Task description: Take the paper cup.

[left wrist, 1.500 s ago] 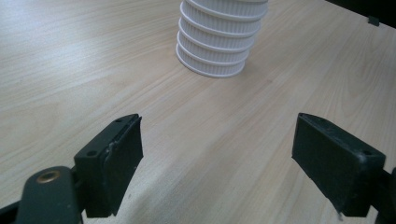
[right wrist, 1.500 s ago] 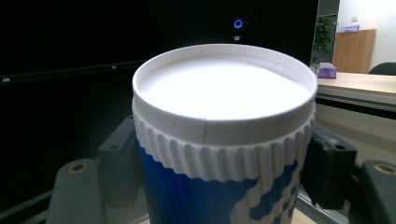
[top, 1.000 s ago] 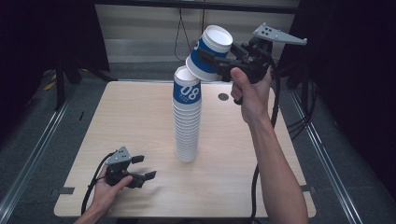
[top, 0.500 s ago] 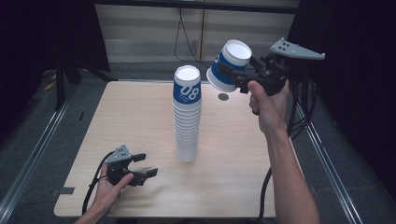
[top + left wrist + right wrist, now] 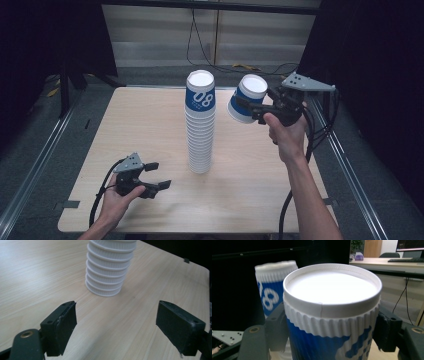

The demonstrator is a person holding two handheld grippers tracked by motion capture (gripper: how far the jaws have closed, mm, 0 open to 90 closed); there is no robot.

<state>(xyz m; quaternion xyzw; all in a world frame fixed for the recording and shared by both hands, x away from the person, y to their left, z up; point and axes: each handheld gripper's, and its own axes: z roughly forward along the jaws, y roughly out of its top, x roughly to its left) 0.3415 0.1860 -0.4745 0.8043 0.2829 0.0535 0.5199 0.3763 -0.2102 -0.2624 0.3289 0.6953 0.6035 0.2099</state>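
Since a second ago the right gripper (image 5: 248, 107) has carried its cup (image 5: 246, 99) down and away from the top of the stack (image 5: 200, 122), so the cup now hangs to the stack's right, tilted, mouth up and toward the camera. Its jaws are closed on the cup's ribbed blue-and-white wall, one on each side, as the right gripper view shows; the cup (image 5: 332, 315) looks empty. The left gripper (image 5: 152, 177) rests low on the table (image 5: 150, 125) near the front-left corner, jaws wide apart and holding nothing, with the stack's base (image 5: 106, 272) ahead of it.

Judging by this, one cup has been peeled off and is on its way to be set down. Next it needs lowering to a bare spot right of the stack, turned upright, then released. The stack's top cup also looks empty.
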